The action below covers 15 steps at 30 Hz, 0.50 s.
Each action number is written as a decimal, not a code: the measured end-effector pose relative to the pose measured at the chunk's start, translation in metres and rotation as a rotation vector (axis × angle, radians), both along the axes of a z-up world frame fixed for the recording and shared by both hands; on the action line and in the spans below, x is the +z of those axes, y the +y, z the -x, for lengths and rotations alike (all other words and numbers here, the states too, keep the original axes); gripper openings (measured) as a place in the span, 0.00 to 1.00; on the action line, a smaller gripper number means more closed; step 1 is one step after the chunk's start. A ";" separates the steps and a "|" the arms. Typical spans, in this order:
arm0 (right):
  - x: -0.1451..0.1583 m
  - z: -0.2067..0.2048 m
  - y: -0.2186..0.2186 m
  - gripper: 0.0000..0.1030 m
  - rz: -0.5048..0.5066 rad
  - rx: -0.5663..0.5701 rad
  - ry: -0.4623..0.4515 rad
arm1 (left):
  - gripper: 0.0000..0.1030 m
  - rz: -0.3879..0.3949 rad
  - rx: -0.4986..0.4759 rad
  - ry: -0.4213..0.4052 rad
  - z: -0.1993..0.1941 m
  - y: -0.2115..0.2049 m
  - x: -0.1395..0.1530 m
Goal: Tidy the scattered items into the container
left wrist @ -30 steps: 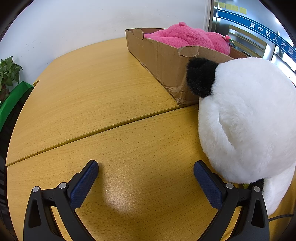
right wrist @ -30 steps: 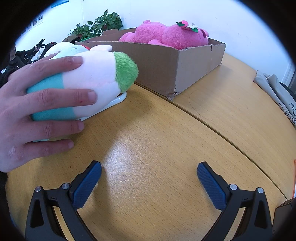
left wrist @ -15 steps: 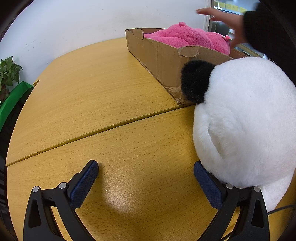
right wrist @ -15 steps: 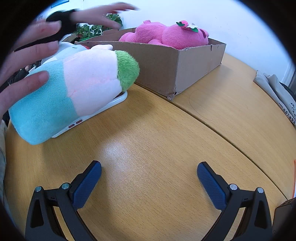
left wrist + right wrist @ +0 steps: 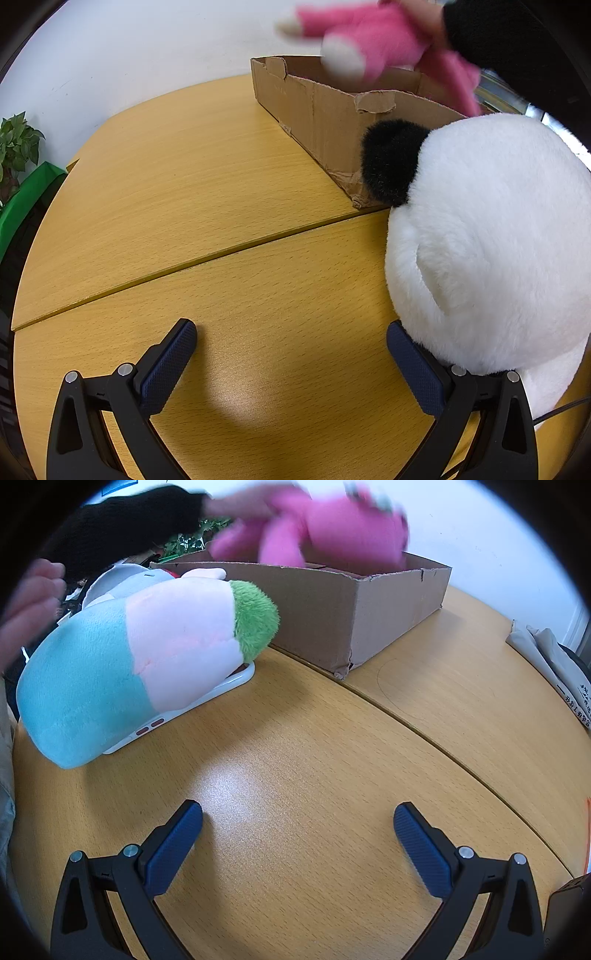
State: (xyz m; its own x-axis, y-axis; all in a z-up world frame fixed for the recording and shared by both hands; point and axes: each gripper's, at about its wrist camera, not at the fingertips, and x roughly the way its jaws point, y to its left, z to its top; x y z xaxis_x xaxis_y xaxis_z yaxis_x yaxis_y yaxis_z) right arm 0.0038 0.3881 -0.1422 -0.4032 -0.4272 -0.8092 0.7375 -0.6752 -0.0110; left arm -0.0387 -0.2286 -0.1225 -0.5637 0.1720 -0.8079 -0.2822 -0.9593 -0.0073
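A cardboard box (image 5: 325, 110) (image 5: 369, 602) stands on the wooden table. A hand in a black sleeve (image 5: 122, 524) holds a pink plush (image 5: 325, 531) (image 5: 373, 37) in the air above the box, blurred. A white panda plush with a black ear (image 5: 487, 236) sits right of my open, empty left gripper (image 5: 291, 354), touching its right finger. A plush in blue, pink and green (image 5: 147, 657) lies on a white device (image 5: 199, 701), left of and beyond my open, empty right gripper (image 5: 299, 838).
The table (image 5: 332, 757) has a seam running across it. A green plant (image 5: 14, 147) stands at the far left edge. Folded cloth and papers (image 5: 554, 664) lie at the right edge. Another hand (image 5: 26, 609) hovers at the left.
The hand has lifted the pink plush out of the box into the air. The other hand has drawn away from the blue, pink and green plush. Both grippers are still.
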 end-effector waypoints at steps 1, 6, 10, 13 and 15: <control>0.000 0.000 0.000 1.00 0.000 0.000 0.000 | 1.00 0.000 0.000 0.000 0.000 0.000 0.000; 0.001 0.001 -0.002 1.00 0.000 0.000 0.000 | 1.00 0.000 0.000 0.000 -0.001 0.000 0.000; 0.001 0.001 -0.002 1.00 0.000 -0.001 0.000 | 1.00 0.000 0.000 0.000 -0.002 0.000 0.000; 0.001 0.000 -0.002 1.00 -0.001 0.000 0.001 | 1.00 0.000 0.001 0.000 -0.002 0.000 0.000; 0.001 0.001 -0.002 1.00 -0.001 0.000 0.001 | 1.00 0.001 0.021 0.001 -0.003 -0.004 0.000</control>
